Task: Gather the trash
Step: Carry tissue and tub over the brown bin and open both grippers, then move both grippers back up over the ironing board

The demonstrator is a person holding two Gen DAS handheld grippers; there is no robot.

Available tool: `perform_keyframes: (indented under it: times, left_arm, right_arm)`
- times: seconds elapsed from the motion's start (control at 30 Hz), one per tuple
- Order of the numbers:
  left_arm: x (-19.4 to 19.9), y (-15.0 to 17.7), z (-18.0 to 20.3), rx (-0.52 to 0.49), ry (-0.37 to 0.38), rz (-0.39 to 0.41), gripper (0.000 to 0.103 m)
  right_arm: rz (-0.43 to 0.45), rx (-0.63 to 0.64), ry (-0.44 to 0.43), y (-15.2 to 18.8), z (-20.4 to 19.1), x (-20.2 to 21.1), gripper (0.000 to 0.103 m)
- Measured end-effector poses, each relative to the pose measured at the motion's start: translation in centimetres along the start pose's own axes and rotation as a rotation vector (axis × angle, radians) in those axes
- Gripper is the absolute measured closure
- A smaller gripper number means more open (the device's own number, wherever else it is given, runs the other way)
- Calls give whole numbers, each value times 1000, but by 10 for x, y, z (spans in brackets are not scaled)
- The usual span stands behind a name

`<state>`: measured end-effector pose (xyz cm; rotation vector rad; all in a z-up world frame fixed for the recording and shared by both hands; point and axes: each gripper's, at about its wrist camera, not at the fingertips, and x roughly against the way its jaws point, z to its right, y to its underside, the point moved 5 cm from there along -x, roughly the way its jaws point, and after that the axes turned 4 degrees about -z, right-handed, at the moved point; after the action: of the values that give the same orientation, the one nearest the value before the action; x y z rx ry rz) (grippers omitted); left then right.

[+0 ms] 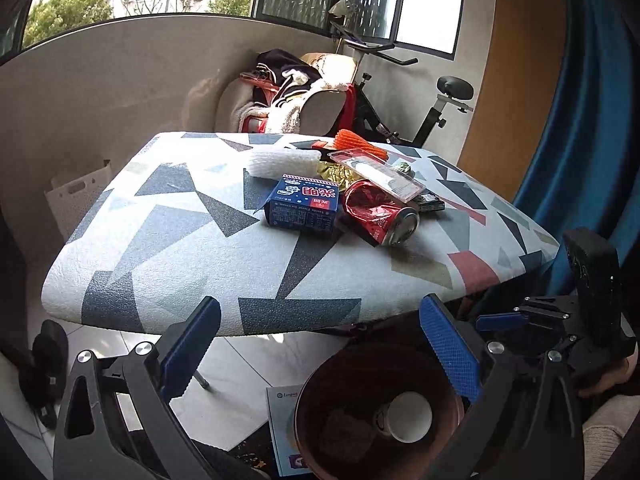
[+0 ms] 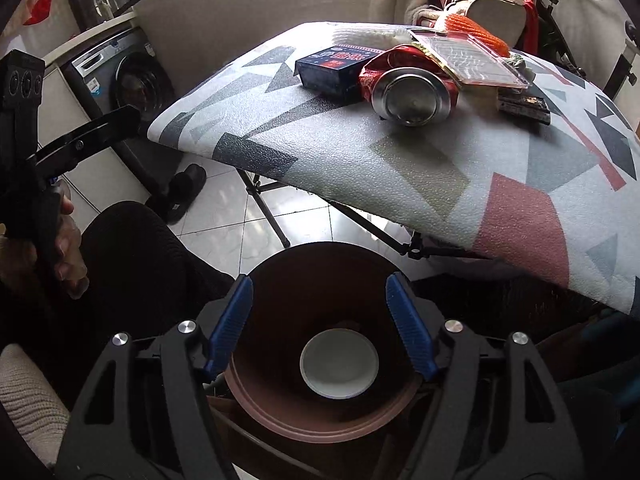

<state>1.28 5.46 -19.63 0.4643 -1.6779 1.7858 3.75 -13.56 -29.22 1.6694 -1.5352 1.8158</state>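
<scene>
A pile of trash lies on the patterned table (image 1: 160, 240): a blue carton (image 1: 304, 208), a crushed red can (image 1: 380, 212), a clear plastic pack (image 1: 376, 174), white foam netting (image 1: 280, 162) and orange netting (image 1: 360, 142). On the floor by the table's near edge stands a brown bin (image 1: 301, 408) with a white paper cup (image 1: 404, 420) and a dark crumpled lump inside. My left gripper (image 1: 320, 346) is wide open and empty, level with the table edge. My right gripper (image 2: 320, 326) hangs open right above the bin (image 2: 320, 428), with the cup (image 2: 339, 364) lying below its fingers, untouched.
A washing machine (image 2: 120, 80) and a black slipper (image 2: 180, 192) sit left of the table. A chair heaped with clothes (image 1: 288, 92) and an exercise bike (image 1: 400, 92) stand behind it. A blue curtain (image 1: 580, 120) hangs at the right. A booklet (image 1: 280, 432) lies beside the bin.
</scene>
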Motion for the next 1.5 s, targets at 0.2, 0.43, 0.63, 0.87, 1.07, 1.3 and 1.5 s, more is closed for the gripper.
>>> perform_keyframes:
  times: [0.2, 0.43, 0.63, 0.87, 1.07, 1.3, 1.5]
  left_arm:
    - [-3, 2, 2, 0, 1, -12, 6]
    - [-4, 1, -9, 51, 0, -16, 6]
    - [-5, 0, -11, 55, 5, -19, 6]
    - [-6, 0, -13, 62, 6, -30, 6]
    - [-7, 1, -13, 65, 5, -35, 6]
    - [-11, 0, -14, 68, 2, -48, 6]
    - [-13, 0, -17, 87, 6, -63, 6]
  right_arm:
    - [1, -3, 18, 0, 1, 1, 15]
    - [28, -55, 59, -4, 15, 9, 6]
    - [76, -88, 75, -8, 26, 19, 6]
    - [64, -134, 113, -10, 37, 17, 6]
    - [80, -194, 93, -9, 49, 20, 6]
    - [105, -233, 103, -12, 59, 25, 6]
    - [135, -245, 72, -20, 71, 34, 6]
